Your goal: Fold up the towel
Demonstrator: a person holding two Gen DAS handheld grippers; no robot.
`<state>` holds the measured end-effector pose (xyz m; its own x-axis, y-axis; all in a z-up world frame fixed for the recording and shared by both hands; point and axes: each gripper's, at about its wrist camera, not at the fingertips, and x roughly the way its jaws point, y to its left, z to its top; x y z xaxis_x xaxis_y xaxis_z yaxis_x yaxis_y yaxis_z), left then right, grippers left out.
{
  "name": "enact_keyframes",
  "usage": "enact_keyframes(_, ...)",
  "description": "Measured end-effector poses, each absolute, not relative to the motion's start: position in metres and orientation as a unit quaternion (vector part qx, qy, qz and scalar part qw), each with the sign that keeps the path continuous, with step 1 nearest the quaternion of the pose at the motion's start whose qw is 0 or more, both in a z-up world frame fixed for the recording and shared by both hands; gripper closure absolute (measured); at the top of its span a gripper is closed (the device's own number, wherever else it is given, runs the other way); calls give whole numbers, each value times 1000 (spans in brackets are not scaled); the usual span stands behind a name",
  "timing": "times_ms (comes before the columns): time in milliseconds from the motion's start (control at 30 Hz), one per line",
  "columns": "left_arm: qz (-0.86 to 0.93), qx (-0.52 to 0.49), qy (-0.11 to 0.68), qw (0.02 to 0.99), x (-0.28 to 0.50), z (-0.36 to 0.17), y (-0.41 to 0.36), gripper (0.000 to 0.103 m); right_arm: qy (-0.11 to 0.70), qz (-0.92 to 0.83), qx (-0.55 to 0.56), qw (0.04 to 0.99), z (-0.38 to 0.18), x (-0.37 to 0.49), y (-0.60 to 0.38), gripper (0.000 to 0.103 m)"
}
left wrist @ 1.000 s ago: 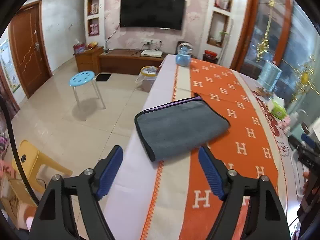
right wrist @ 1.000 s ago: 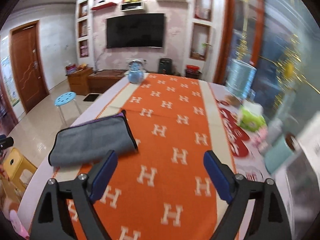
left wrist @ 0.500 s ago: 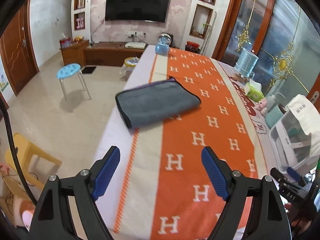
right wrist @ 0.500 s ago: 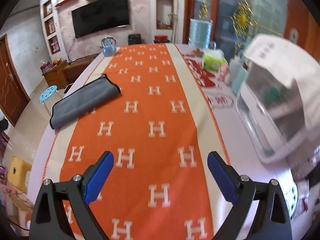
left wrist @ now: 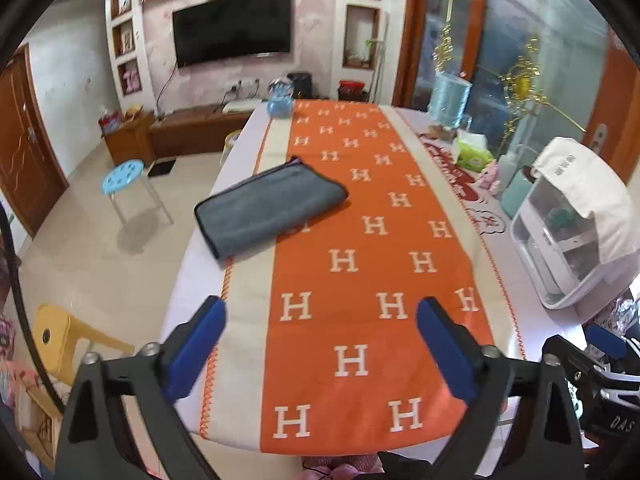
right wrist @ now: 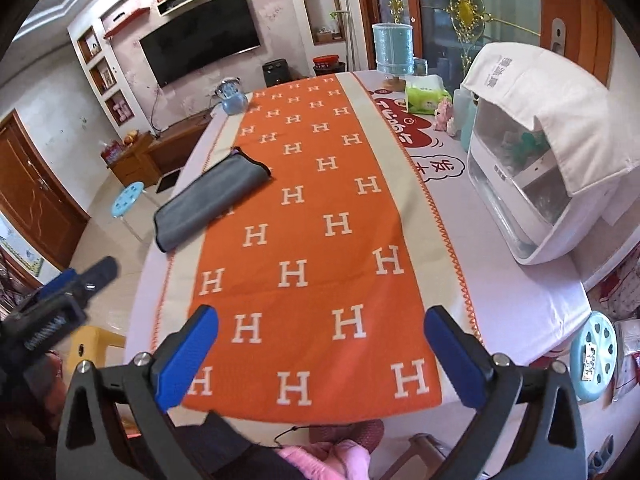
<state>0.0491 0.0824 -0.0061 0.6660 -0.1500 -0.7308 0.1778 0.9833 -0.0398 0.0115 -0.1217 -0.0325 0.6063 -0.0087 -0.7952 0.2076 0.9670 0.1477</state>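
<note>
A grey towel [left wrist: 269,207] lies folded flat near the left edge of the long table, half on the orange H-pattern runner [left wrist: 372,264]. It also shows in the right wrist view [right wrist: 210,201]. My left gripper [left wrist: 320,332] is open and empty, held over the near end of the table, well short of the towel. My right gripper [right wrist: 322,340] is open and empty, also over the near end. The left gripper's body shows at the left edge of the right wrist view [right wrist: 52,312].
A white appliance under a cloth cover [right wrist: 536,176] stands on the table's right side, with a tissue pack [right wrist: 426,96], a blue cylinder [right wrist: 394,50] and a blue kettle [right wrist: 232,98] further back. Stools [left wrist: 128,176] and a yellow chair [left wrist: 68,340] stand on the floor to the left.
Both grippers have pulled back from the towel to the near end of the table. The towel stays folded where it lay. Both stay open.
</note>
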Motion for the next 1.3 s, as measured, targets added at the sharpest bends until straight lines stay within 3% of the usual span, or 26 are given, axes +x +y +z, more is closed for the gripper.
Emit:
enact_keyframes(400,-70,47,318,944,-3,24,62,1,358,-77,74,928,0,-30,-110,0)
enact_keyframes(1300,-39,39,321,946,-26,24,71,1,393,-43,57,917,-12,-28,-106,0)
